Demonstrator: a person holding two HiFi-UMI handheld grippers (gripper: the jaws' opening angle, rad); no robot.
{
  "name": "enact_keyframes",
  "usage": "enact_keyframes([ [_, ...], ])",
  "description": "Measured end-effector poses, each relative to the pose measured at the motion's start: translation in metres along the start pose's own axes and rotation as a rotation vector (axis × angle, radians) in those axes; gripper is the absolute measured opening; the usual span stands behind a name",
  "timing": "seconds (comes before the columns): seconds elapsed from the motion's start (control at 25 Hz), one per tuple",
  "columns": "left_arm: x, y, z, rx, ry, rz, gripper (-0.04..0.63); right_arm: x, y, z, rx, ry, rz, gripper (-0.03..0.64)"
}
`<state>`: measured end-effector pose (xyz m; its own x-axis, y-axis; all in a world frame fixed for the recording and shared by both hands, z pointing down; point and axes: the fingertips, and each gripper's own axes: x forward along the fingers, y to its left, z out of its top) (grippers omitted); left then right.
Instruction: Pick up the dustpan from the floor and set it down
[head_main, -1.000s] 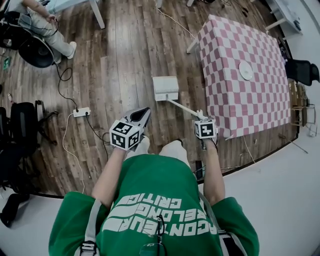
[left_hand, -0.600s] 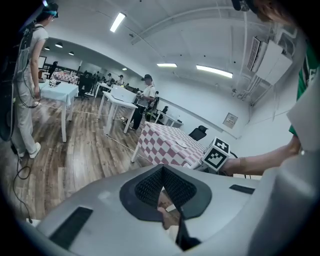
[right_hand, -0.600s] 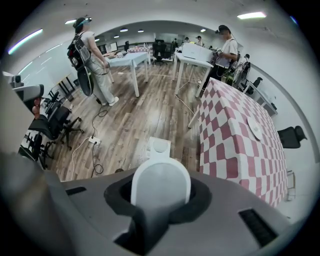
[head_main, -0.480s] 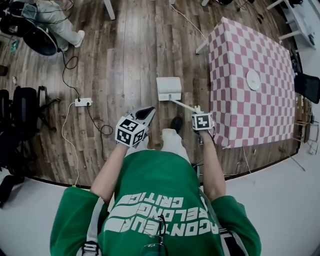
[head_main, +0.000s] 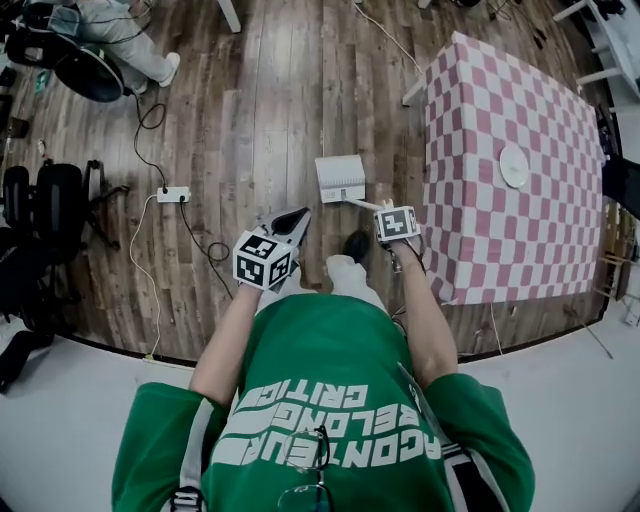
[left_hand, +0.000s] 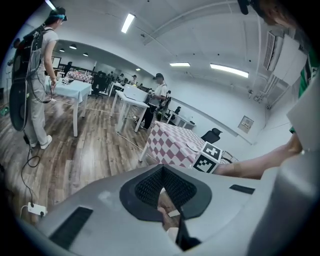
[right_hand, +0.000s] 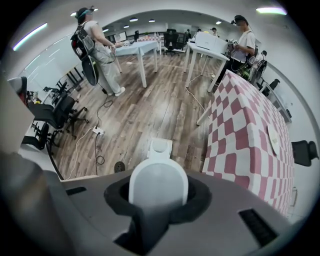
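Note:
A white dustpan (head_main: 340, 178) hangs by its long handle (head_main: 366, 205) from my right gripper (head_main: 396, 224), which points straight down and is shut on the handle's end. In the right gripper view the handle's rounded end (right_hand: 158, 182) fills the gap between the dark pads, with the pan (right_hand: 160, 148) far below over the wooden floor. I cannot tell whether the pan touches the floor. My left gripper (head_main: 298, 216) hovers to the left of the pan, apart from it. It is shut, with nothing between its pads (left_hand: 150, 187).
A pink-checked table (head_main: 480, 230) with a white plate (head_main: 514, 165) stands just right of the dustpan. A power strip (head_main: 172, 194) and cables lie on the floor to the left. Black chairs (head_main: 50, 200) stand further left. My shoe (head_main: 353, 245) is under the handle.
My right gripper has sunk with the dustpan still in it, and the pan is lower over the floor. The left gripper has also drifted down and forward.

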<state>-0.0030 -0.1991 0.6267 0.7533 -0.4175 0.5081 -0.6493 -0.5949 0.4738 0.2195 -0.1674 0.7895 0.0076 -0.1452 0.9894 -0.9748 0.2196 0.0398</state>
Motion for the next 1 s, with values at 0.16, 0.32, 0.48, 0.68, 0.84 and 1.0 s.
enact_keyframes([
  [0.16,0.004,0.004,0.006,-0.007,-0.007,0.017,-0.005,0.020,0.006,0.008,-0.005,0.018,0.027,0.106],
  [0.32,0.004,0.009,0.008,-0.018,-0.010,0.034,-0.005,0.034,0.009,0.016,-0.018,0.033,0.020,0.106],
  [0.48,0.000,0.017,0.007,-0.033,-0.007,0.050,-0.005,0.047,0.010,0.020,-0.008,0.058,0.018,0.106],
  [0.68,-0.006,0.027,0.004,-0.053,-0.002,0.067,-0.005,0.057,0.012,0.026,-0.009,0.079,0.014,0.106],
  [0.84,-0.007,0.033,0.005,-0.064,0.000,0.072,-0.005,0.062,0.015,0.029,-0.014,0.089,0.009,0.106],
  [1.0,-0.007,0.037,0.008,-0.066,-0.002,0.067,-0.005,0.063,0.015,0.036,-0.014,0.101,0.006,0.106],
])
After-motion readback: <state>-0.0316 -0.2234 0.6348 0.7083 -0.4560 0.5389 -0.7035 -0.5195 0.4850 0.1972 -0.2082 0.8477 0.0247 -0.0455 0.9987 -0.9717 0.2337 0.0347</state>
